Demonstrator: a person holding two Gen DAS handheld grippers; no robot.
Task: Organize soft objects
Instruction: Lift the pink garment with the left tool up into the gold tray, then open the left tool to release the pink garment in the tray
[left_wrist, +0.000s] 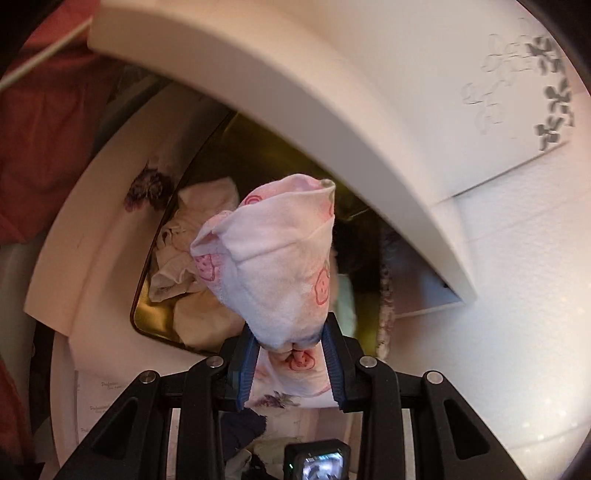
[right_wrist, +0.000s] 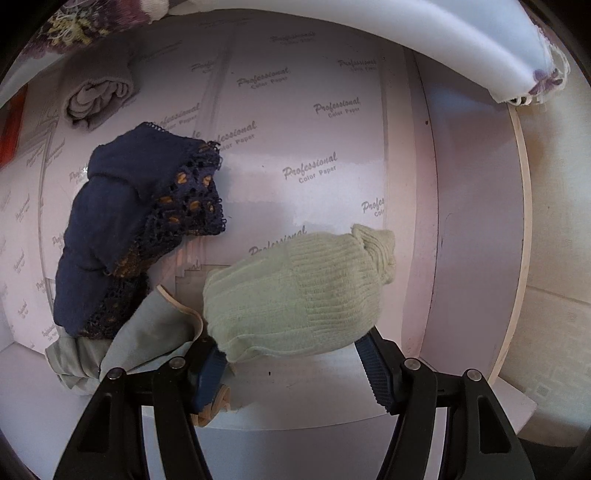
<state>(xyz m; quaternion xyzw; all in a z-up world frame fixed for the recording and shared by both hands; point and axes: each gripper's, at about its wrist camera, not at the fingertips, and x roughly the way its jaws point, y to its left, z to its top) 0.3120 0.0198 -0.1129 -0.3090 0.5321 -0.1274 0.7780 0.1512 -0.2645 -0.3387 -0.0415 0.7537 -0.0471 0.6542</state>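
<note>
While the left tongs pinch a pink printed cloth bunched upright above an open gold-lined tin of pale fabrics, the right tongs grip a pale green knit bundle over a white drawer lined with printed paper, just beside a navy lace garment and a grey roll

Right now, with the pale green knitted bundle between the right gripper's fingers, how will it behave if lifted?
The pale green knitted bundle looks soft, so it probably squashes rather than slips. Its knotted end may keep it from unrolling. It seems light.
</note>
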